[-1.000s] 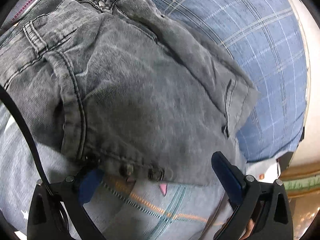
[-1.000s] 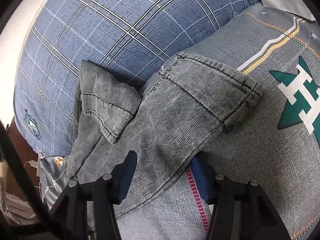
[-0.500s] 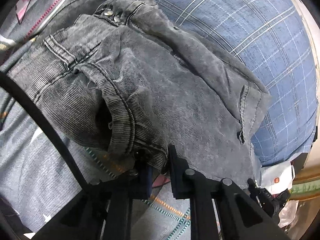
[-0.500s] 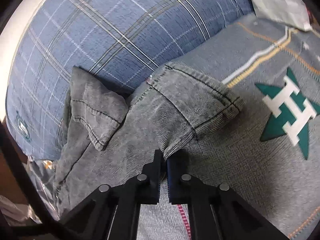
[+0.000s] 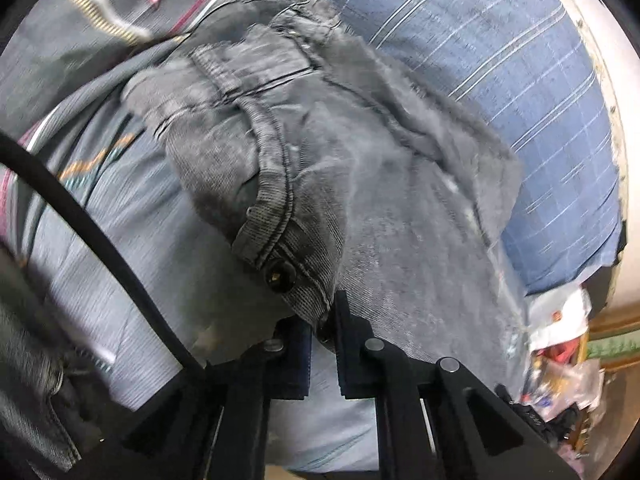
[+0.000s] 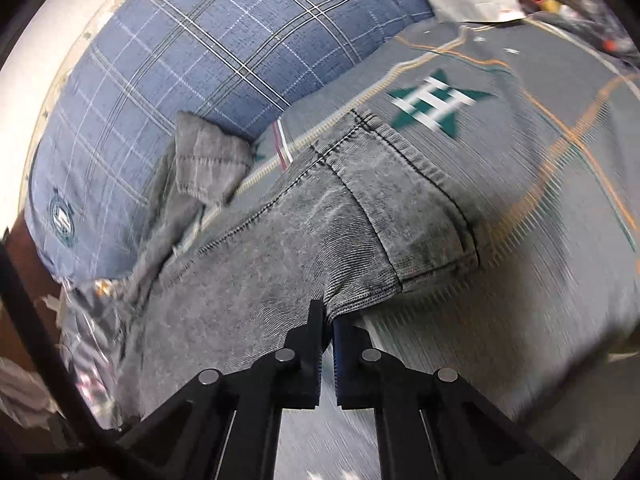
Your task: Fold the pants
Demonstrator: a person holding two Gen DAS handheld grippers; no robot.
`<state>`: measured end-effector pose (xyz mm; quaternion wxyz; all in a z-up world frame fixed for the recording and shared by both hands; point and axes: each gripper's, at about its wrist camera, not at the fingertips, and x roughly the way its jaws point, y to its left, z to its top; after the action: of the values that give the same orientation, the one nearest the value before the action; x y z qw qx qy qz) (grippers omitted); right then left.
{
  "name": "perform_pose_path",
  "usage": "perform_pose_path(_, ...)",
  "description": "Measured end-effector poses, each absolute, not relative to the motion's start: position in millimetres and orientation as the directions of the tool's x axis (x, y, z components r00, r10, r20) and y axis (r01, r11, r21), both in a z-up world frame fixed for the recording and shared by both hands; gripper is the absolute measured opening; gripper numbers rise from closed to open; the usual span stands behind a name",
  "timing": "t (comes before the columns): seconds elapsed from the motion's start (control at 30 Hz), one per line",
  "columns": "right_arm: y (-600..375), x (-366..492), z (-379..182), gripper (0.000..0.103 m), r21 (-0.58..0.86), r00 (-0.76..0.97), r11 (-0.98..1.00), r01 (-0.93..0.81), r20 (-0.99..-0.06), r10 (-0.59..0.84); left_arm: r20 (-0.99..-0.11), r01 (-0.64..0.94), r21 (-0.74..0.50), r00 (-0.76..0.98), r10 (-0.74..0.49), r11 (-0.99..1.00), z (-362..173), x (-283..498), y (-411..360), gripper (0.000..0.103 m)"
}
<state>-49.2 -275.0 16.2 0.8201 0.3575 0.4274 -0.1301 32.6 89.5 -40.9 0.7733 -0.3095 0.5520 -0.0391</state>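
Observation:
Grey washed denim pants lie crumpled on a grey bedspread. In the left wrist view my left gripper is shut on the waistband corner, just below a dark button. In the right wrist view the same pants stretch from a hemmed edge toward the pillow. There my right gripper is shut on the near edge of the denim, next to the stitched hem. Both views are blurred by motion.
A blue plaid pillow lies behind the pants against a white wall. The grey bedspread bears a green star print. Bags and clutter sit at the bed's edge. A black cable crosses the left view.
Both grippers went from open around the denim to shut on it. Since then each has dragged its pinched edge away from the pillow, pulling the pants along the bedspread.

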Motion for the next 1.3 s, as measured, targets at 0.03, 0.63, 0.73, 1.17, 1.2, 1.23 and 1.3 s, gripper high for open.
perform_pose_path(0.03, -274, -53, 12, 0.004, 0.467, 0.594, 0.711, 0.525, -0.8, 0.086, -0.837, -0.281, -0.508, 0.384, -0.39, 0.815, -45, 33, 88, 0.01)
perform_pose_path(0.63, -294, -95, 65, 0.065, 0.391, 0.704, 0.682, 0.619, -0.66, -0.26, -0.785, -0.186, -0.451, 0.548, -0.289, 0.873, 0, 10, 98, 0.061)
perform_pose_path(0.73, -296, -95, 70, 0.065, 0.433, 0.745, 0.696, 0.573, -0.63, -0.221, -0.791, -0.127, -0.435, 0.527, -0.311, 0.891, 4, 19, 75, 0.062)
perform_pose_path(1.17, -247, 34, 85, 0.087, 0.458, 0.702, 0.876, 0.15, -0.674, 0.232, -0.799, 0.115, -0.442, 0.4, -0.448, 0.89, 32, 149, -17, 0.087)
perform_pose_path(1.2, -246, 51, 84, 0.087, 0.433, 0.687, 0.891, 0.137, -0.69, 0.229, -0.794, 0.115, -0.458, 0.394, -0.464, 0.881, 30, 158, -17, 0.087)
perform_pose_path(1.23, -241, 69, 82, 0.087, 0.402, 0.668, 0.908, 0.115, -0.708, 0.229, -0.782, 0.121, -0.482, 0.388, -0.488, 0.868, 26, 166, -15, 0.087)
perform_pose_path(1.3, -231, 99, 80, 0.087, 0.363, 0.641, 0.928, 0.084, -0.733, 0.228, -0.755, 0.119, -0.53, 0.384, -0.531, 0.84, 17, 172, -5, 0.087)
